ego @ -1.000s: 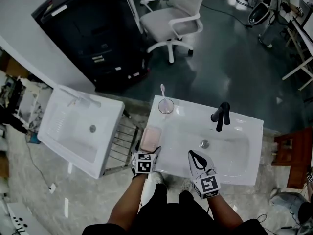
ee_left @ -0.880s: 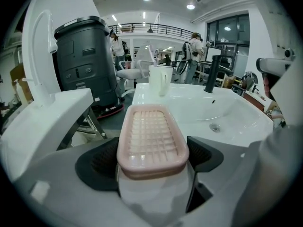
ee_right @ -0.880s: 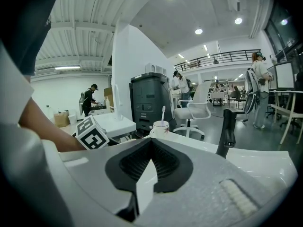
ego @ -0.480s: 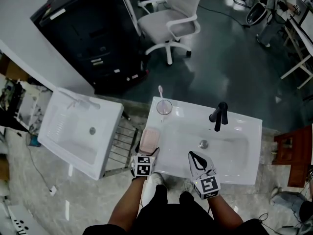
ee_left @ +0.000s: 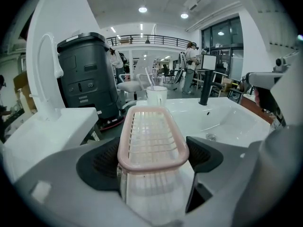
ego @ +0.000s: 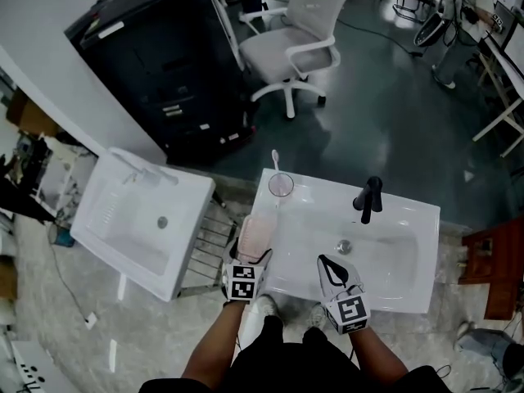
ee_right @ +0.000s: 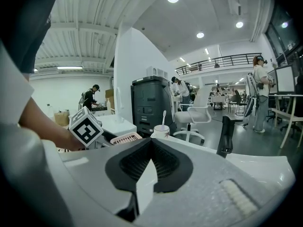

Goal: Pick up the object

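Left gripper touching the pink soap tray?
Touching. Left gripper view: left gripper has just been closing; its jaws press both sides of the pink soap tray.

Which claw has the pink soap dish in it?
The left claw: its jaws have just closed on the pink soap dish, while the right claw is shut with nothing in it.

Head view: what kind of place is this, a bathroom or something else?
Probably an open office or lab hall, not a bathroom. Two white washbasins stand free on the floor, beside a swivel office chair and a large dark office machine.
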### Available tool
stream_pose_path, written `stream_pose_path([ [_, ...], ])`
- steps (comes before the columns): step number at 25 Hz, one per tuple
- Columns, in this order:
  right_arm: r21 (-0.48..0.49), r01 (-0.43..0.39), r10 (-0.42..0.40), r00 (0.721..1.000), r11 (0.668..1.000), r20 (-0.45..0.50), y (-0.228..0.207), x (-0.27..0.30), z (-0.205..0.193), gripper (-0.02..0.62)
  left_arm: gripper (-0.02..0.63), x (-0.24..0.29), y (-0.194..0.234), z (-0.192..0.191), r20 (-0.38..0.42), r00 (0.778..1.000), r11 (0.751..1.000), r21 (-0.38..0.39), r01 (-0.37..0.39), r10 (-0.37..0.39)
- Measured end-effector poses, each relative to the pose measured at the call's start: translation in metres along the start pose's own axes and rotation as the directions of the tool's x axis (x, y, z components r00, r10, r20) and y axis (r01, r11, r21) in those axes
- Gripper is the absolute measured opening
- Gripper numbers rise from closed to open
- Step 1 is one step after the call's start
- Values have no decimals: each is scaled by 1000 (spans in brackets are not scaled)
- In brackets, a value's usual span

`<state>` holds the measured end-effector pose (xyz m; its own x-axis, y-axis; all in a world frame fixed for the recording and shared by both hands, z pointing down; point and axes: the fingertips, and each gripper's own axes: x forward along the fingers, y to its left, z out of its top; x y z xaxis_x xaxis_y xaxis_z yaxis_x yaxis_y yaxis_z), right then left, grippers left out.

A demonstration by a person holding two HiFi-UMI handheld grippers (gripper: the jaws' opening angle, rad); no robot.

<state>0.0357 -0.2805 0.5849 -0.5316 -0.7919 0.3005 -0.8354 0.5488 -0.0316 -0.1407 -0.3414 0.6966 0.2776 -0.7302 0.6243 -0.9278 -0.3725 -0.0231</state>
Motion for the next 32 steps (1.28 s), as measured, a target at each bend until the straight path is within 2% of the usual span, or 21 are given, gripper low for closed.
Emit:
stream_pose_path([
  [11, -28, 25, -23, 998, 999, 52, -13, -7, 17, 2, 457, -37, -10, 53, 118, 993, 1000, -11, 5, -4],
  [16, -40, 52, -48, 995, 998, 86, -24, -12, 26, 2, 457, -51, -12, 79, 193, 981, 1000, -19, -1, 5],
  [22, -53, 89, -81, 987, 995, 141, -37, -16, 47, 2, 457, -64, -17, 102, 240, 971, 1000, -19, 14, -9],
  [32, -90, 131, -107, 967, 987, 229, -55, -20, 88, 2, 457, -82, -18, 139, 349, 937, 1000, 0, 6, -6],
])
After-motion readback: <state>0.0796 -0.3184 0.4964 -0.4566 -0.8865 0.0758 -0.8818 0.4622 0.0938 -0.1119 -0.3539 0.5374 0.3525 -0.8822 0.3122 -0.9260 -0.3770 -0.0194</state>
